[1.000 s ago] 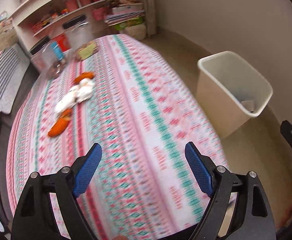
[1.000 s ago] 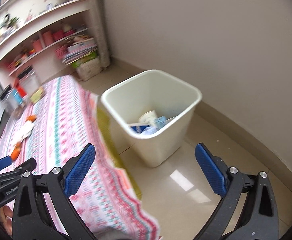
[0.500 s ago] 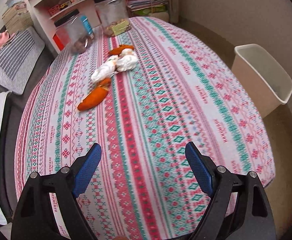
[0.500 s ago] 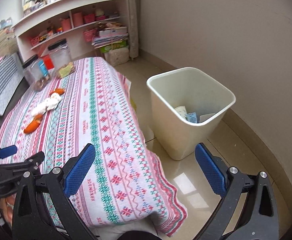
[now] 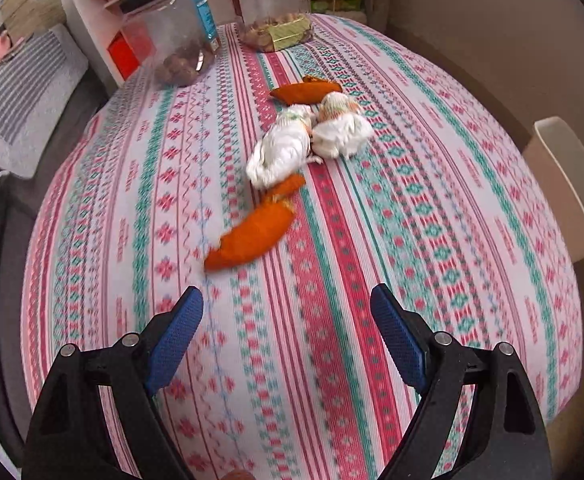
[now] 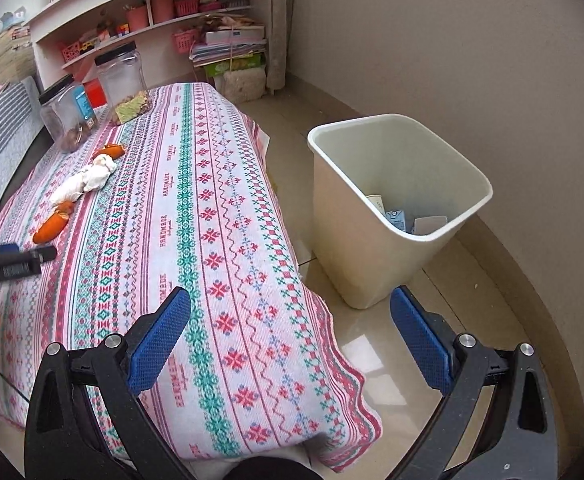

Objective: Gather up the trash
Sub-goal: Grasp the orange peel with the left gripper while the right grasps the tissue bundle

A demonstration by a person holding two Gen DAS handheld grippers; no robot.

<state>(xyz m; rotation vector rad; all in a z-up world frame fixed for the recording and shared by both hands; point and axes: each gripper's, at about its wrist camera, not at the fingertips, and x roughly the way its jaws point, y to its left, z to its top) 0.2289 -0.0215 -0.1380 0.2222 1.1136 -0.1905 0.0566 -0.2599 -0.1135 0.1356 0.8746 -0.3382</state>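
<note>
Orange peel and crumpled white tissue make up the trash left on the table: a long curved orange peel piece lies nearest the left gripper, a small orange scrap sits just beyond it touching a wad of white tissue, a second white wad rests beside that, and another orange peel piece lies at the far end of the row. All of it sits on the striped pink, teal and white patterned tablecloth, well short of two clear plastic jars at the far edge. The left gripper's blue-padded fingers stand wide apart with nothing between them, above the cloth and near the closest peel. The right gripper is likewise spread wide and empty, hovering over the near table corner, with the cream plastic waste bin on the tiled floor beside the table, some packaging already inside. To do the pickup well, I would line the left pads up across the narrow width of the nearest peel rather than its length, lower until the tips almost graze the cloth, and close gently so the fabric is not pinched up with it. The peel looks light and stiff enough to lift cleanly; the tissue wads may need a deeper bite.
</note>
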